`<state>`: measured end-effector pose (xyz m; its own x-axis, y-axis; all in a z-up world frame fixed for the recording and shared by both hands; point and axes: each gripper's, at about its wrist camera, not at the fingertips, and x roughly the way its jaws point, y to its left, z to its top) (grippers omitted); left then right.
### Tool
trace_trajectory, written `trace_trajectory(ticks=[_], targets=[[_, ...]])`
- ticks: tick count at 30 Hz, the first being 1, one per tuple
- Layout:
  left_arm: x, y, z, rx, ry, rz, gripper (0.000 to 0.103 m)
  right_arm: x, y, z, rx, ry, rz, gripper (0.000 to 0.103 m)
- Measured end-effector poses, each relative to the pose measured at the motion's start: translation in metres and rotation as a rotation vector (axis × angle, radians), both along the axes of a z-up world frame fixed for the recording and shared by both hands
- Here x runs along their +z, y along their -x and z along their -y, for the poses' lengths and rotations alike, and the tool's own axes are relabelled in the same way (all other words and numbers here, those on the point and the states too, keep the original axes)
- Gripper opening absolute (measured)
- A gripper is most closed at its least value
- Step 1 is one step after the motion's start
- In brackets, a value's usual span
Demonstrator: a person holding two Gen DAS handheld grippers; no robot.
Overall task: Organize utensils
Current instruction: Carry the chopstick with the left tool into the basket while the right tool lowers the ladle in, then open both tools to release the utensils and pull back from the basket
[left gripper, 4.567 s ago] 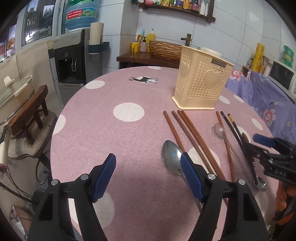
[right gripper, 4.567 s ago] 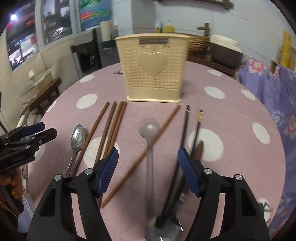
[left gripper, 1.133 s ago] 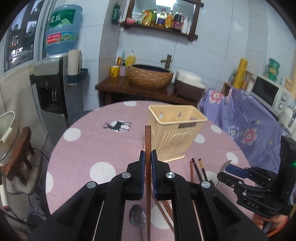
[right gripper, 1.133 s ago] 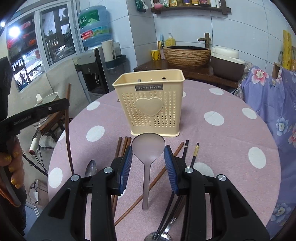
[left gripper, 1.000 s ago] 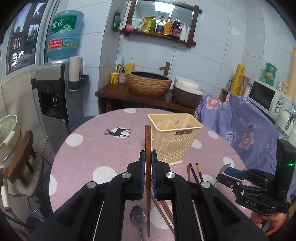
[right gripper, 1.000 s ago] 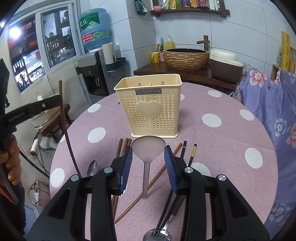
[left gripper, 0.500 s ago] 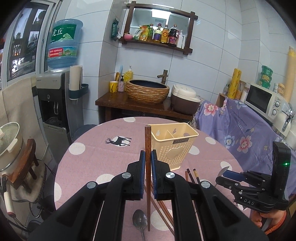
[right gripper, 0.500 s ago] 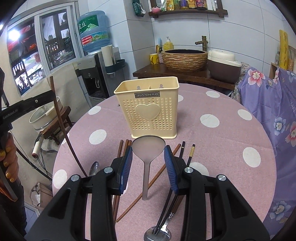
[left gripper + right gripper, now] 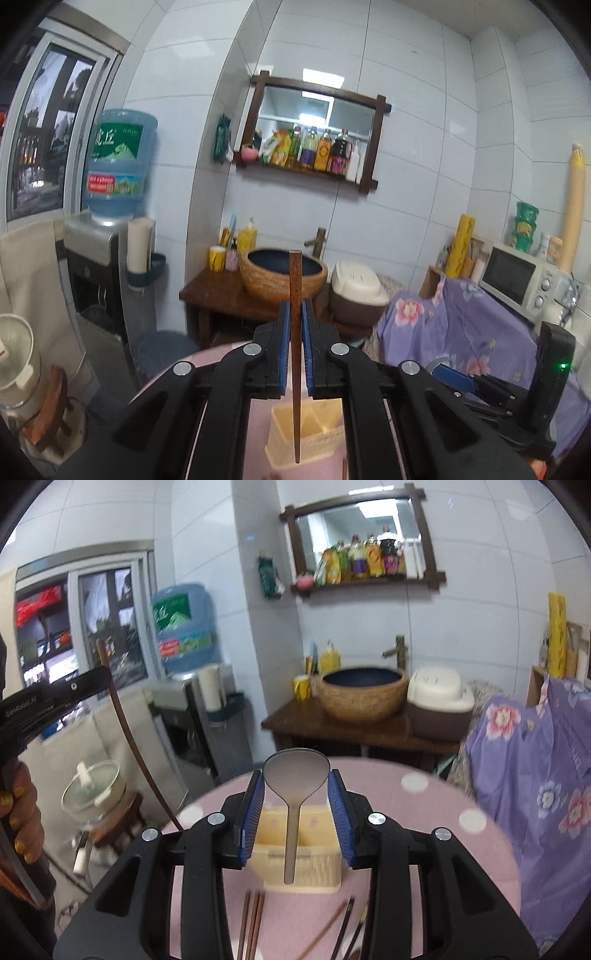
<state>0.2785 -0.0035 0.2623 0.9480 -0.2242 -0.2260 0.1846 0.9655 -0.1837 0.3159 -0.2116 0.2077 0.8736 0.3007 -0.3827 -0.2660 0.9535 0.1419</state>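
Both tools have risen well clear of the counter since a second ago, so each load now hangs above the holder, ready to go down into it. The left tool is clamped nearly shut on an upright chopstick, its tip over the holder's mouth. The right tool is partly closed on a spoon, bowl up. The holder's two compartments look empty. More chopsticks lie near it.

Even indoor light, ceiling glare in mirror; motion blur, fisheye edges.
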Motion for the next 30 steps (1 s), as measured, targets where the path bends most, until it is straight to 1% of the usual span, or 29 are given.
trace_trajectory(ticks=[2,5,7,11,13,15,19,23,24,26,28,30], targets=[[0.002,-0.018,0.010,0.019,-0.014,0.024,0.008,0.009,-0.016,-0.004,-0.026,-0.005,0.022,0.036],[-0.015,-0.036,0.022,0.030,-0.029,0.036,0.008,0.001,-0.035,-0.013,-0.050,0.038,0.030,0.036],[-0.034,-0.046,0.026,0.030,-0.029,0.018,0.008,-0.013,-0.046,-0.016,-0.064,0.046,0.011,0.036],[-0.079,-0.058,0.031,0.037,-0.043,-0.043,0.008,-0.054,-0.065,-0.016,-0.080,0.043,-0.065,0.036],[-0.097,-0.063,0.030,0.028,-0.039,-0.074,0.008,-0.073,-0.069,-0.016,-0.084,0.048,-0.088,0.036],[-0.115,-0.065,0.030,0.018,-0.038,-0.111,0.008,-0.088,-0.070,-0.018,-0.080,0.060,-0.101,0.037],[-0.139,-0.069,0.031,0.009,-0.049,-0.159,0.008,-0.111,-0.067,-0.024,-0.074,0.103,-0.111,0.037],[-0.152,-0.074,0.030,0.009,-0.052,-0.190,0.008,-0.126,-0.067,-0.031,-0.070,0.133,-0.125,0.037],[-0.153,-0.073,0.030,0.011,-0.058,-0.182,0.008,-0.129,-0.067,-0.031,-0.068,0.136,-0.129,0.036],[-0.152,-0.073,0.032,0.001,-0.068,-0.178,0.008,-0.133,-0.068,-0.032,-0.072,0.143,-0.133,0.032],[-0.151,-0.072,0.033,-0.006,-0.073,-0.184,0.008,-0.137,-0.070,-0.032,-0.073,0.136,-0.144,0.032],[-0.151,-0.071,0.032,-0.006,-0.069,-0.187,0.008,-0.139,-0.069,-0.030,-0.078,0.128,-0.135,0.033]])
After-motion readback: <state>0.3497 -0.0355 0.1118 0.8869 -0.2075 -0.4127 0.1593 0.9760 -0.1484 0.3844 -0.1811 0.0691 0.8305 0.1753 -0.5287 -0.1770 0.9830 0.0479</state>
